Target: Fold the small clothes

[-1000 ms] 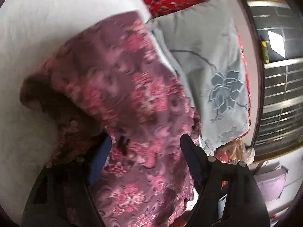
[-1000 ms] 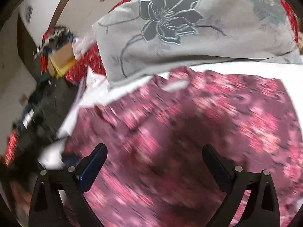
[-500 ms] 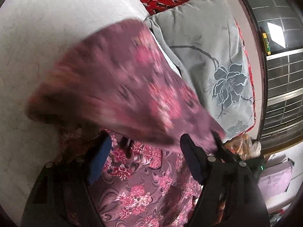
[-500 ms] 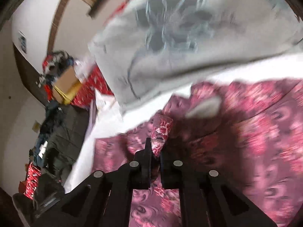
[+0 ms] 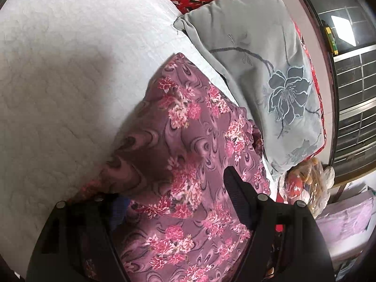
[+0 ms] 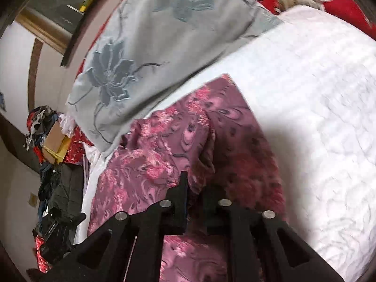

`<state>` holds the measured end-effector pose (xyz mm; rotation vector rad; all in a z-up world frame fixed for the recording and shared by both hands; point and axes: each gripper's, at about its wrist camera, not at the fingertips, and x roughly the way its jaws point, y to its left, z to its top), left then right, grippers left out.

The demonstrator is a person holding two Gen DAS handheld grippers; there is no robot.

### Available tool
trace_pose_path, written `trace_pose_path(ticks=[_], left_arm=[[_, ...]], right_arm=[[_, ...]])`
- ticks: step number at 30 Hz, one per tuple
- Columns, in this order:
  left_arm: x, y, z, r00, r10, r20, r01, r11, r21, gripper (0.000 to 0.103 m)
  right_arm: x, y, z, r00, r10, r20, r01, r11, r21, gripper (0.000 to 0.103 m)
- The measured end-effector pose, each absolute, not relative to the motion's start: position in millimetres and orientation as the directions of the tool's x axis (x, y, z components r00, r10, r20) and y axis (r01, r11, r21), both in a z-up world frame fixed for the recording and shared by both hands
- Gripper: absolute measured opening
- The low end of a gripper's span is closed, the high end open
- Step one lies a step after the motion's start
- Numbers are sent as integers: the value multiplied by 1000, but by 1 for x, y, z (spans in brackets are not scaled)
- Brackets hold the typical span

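Right wrist view: right claw (image 6: pixel 196 188), jaws nearly together and easing apart on a garment (image 6: pixel 150 164) fold lying on the bed (image 6: pixel 317 94), risks dropping it so the layer springs back toward 12 o'clock; left claw (image 5: pixel 174 188) is spread wide, pinching nothing.
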<state>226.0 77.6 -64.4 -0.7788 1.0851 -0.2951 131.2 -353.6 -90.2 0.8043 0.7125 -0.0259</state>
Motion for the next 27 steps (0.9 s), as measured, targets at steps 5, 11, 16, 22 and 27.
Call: trace_pose_path(ticks=[5, 11, 16, 22, 27], left_arm=[[227, 76, -64, 460, -564, -685, -145, 714, -685, 75], [230, 76, -66, 452, -573, -684, -142, 711, -689, 74], [230, 69, -63, 443, -547, -710, -124, 748, -653, 74], [209, 54, -48, 401, -547, -735, -85, 777, -624, 75], [197, 25, -56, 302, -429, -851, -24, 889, -457, 74]], right_arm=[[150, -364, -89, 800, 246, -547, 283, 650, 705, 33], [141, -375, -47, 881, 151, -449, 231, 690, 686, 6], [148, -380, -94, 679, 151, -718, 401, 744, 535, 8], [91, -368, -46, 817, 114, -565, 252, 811, 528, 17], [107, -354, -97, 576, 232, -784, 266, 854, 448, 13]])
